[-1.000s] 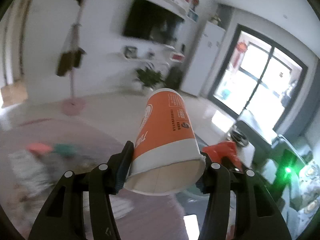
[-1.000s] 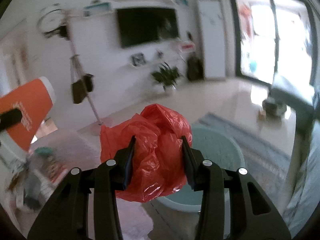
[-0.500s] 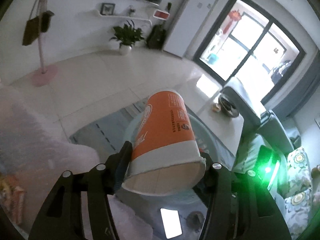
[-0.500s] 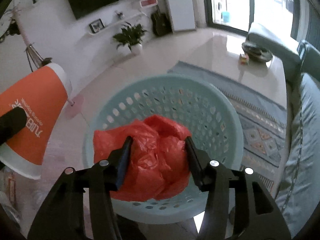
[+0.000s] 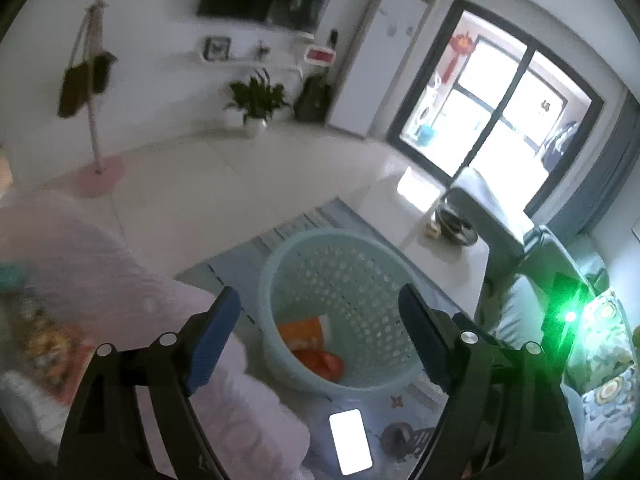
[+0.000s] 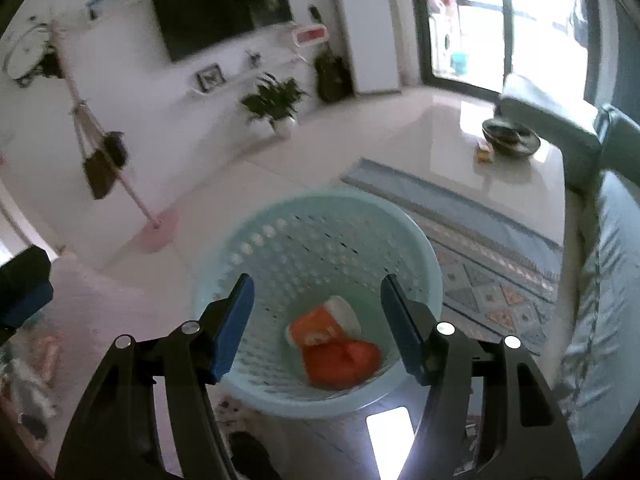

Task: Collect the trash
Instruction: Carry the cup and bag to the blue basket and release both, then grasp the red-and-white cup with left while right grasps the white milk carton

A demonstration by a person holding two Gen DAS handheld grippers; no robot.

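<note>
Light source: daylight through the glass door (image 5: 496,108), blown out to white in both views.
Glare: bright patch on the pale floor (image 6: 472,120); a white reflection near the bottom edge of each view; a green lamp (image 5: 570,315) flaring at the right of the left wrist view.
Overall level: moderately bright, cool cast.
Blur: soft throughout; television (image 6: 220,8) and plant (image 5: 256,100) smeared.
Distortion: strong fisheye bending, black corners.
Sharpest part: black claw arms in the foreground.
</note>
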